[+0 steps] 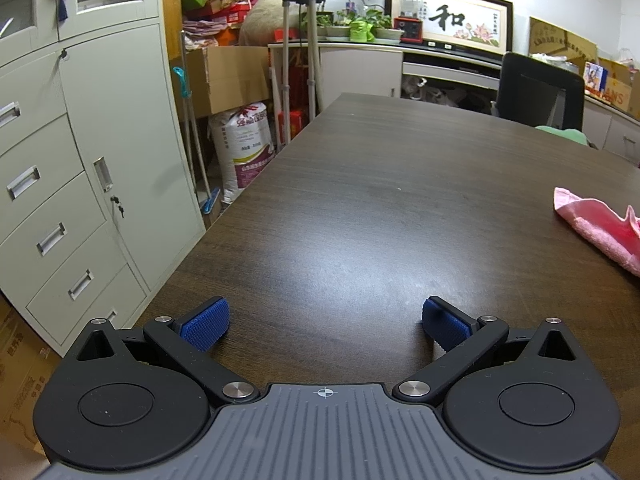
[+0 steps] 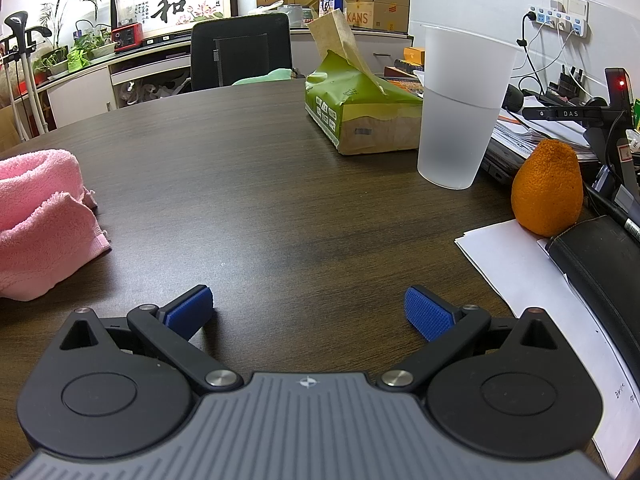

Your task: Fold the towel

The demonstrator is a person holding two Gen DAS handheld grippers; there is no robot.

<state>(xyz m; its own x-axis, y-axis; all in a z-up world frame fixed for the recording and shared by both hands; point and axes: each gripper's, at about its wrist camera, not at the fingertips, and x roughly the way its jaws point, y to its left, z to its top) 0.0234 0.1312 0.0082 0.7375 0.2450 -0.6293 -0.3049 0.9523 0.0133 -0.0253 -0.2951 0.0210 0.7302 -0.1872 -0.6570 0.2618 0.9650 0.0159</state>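
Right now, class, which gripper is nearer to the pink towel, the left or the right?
Right, as best the views show. The right gripper has the pink towel close on its left. The left gripper sees it farther off to its right. Both are open, touching nothing.

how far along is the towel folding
Done: nothing visibly; the towel lies bunched and rumpled on the table. In hand: nothing; the left tool and right tool are both open over bare tabletop, clear of the cloth, which sits to the right of the left tool and to the left of the right one. Left: grasping, spreading flat and every fold.
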